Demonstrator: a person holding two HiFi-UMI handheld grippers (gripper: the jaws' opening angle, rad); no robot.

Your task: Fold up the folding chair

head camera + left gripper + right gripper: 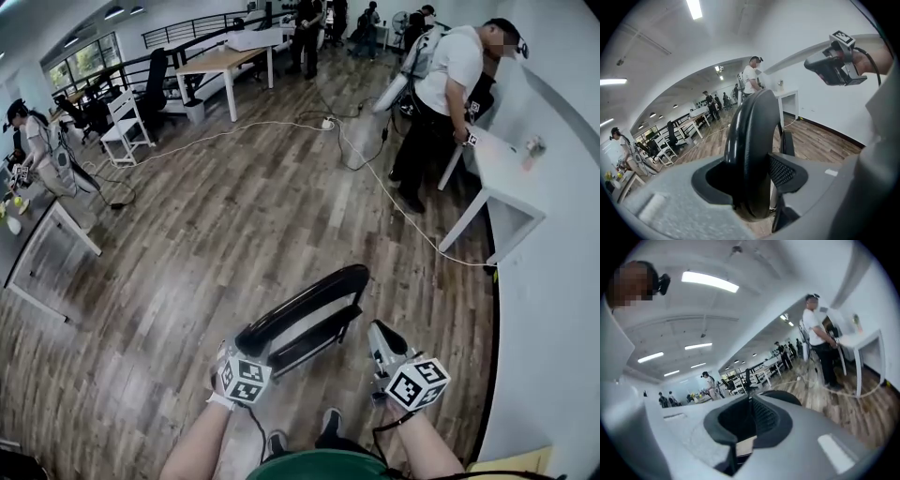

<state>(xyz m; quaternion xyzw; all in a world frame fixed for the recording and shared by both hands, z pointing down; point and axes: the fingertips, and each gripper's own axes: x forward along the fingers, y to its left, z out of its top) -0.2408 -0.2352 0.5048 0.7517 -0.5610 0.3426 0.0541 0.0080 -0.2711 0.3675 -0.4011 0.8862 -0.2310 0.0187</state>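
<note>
Left claw (751, 178) pinches the folding chair (309, 307) at its curved black top edge. Right claw (749, 420) is pressed together and empty, just right of the chair and apart from it. The chair stands on the wood floor (216, 244).

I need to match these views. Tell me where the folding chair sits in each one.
Head view: folding chair, lower centre.
Left gripper view: centre, its black bar gripped by the left gripper.
Right gripper view: not in it.
Shared landmark: person in white shirt at the white table.
</note>
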